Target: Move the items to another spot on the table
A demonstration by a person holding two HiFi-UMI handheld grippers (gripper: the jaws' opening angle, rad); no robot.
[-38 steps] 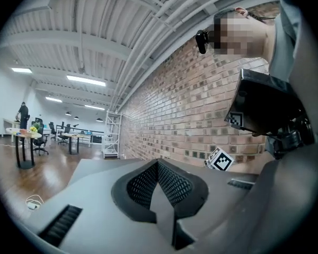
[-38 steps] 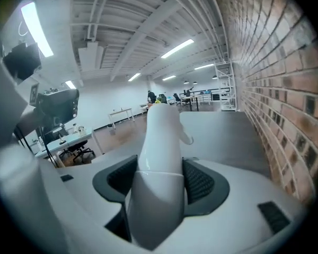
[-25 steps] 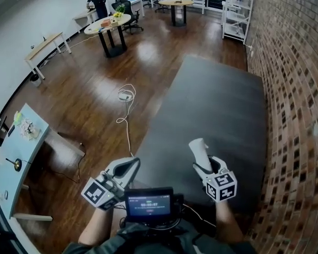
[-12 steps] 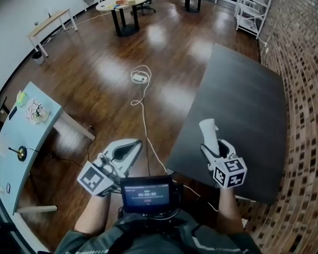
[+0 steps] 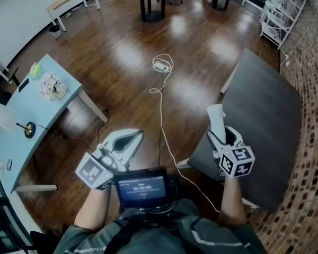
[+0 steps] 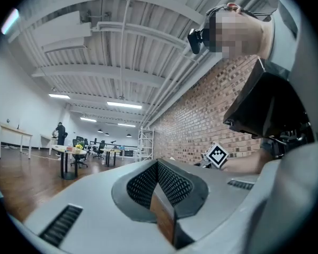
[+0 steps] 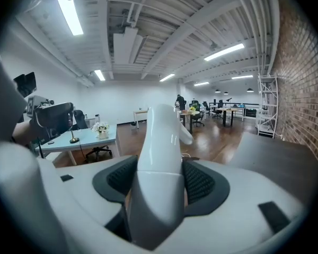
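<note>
Rightward in the frame has slid the dark table (image 5: 265, 105); my right tongs (image 5: 218, 135) clamp the white object (image 5: 216, 115) upright at centre right for carrying, left tongs (image 5: 131, 137) closed, empty.

The item (image 5: 216, 116) is a glossy white, elongated piece, rounded and tapering toward its far end, with a seam across its body and a short stub branching off near the tip toward 2 o'clock in the right gripper view (image 7: 160, 157). It is clamped between the jaws of the right gripper (image 5: 220, 136), held in the air and sticking out toward 12 o'clock. In the head view it sits at 3 o'clock, seen against the left edge of the dark, bare table (image 5: 265, 115).
</note>
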